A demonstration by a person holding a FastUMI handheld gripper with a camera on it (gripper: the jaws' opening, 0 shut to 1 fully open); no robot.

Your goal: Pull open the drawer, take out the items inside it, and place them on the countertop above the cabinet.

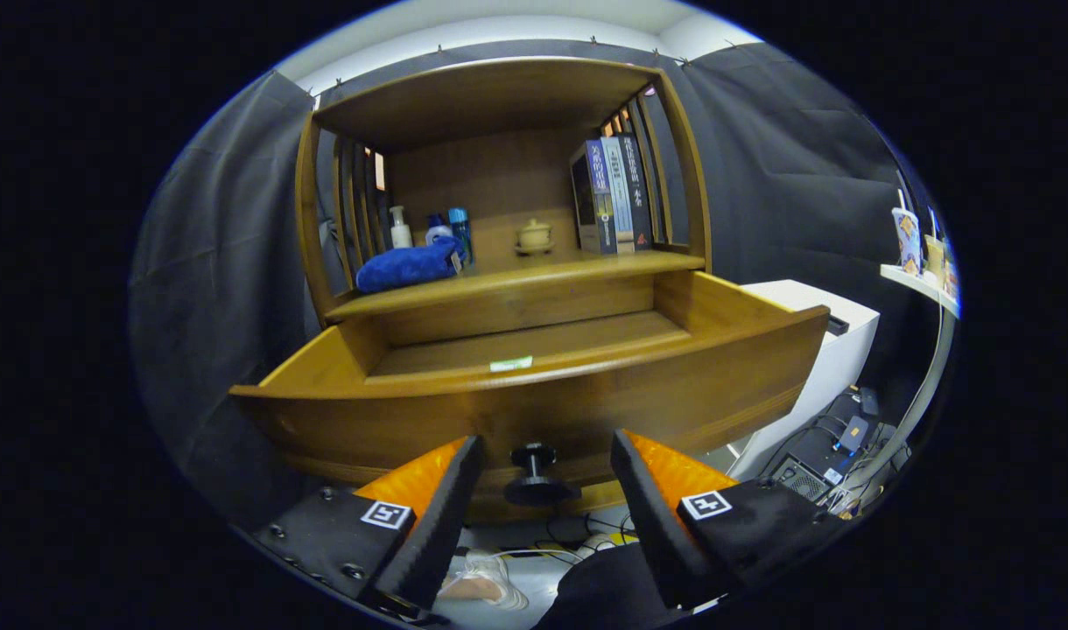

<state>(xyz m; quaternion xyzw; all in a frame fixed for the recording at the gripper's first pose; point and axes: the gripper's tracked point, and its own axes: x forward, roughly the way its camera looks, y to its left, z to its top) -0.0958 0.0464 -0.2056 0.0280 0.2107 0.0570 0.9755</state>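
Both fingers [446, 490] of my gripper [543, 477] stand wide apart, orange-sided with black pads, and they press on nothing. Between them, just ahead of the tips, I see the black knob [534, 472] on the drawer [534, 385] front, with clear gaps to either pad. That drawer is pulled well out of the cabinet [499, 175]; its curved front panel spans past both fingers, and I look down over the rim onto its wooden floor. On that floor, close to the front edge near the middle, lies a small flat green-and-white item [510, 363]; I cannot tell what it is. Beyond the drawer, the countertop [516, 280] runs across the cabinet under an open shelf bay. At its left end a blue towel [409, 265] lies bunched at the front edge, and behind it stand a white pump bottle [400, 227] and a blue bottle [460, 232], close together. Near the middle of the countertop, toward the back, sits a small tan lidded cup [534, 236] on a saucer. At the right end several books [613, 194] stand upright against the slatted side. Right of the cabinet, I see a white box [827, 350], and farther right a white shelf [919, 284] carrying cups.
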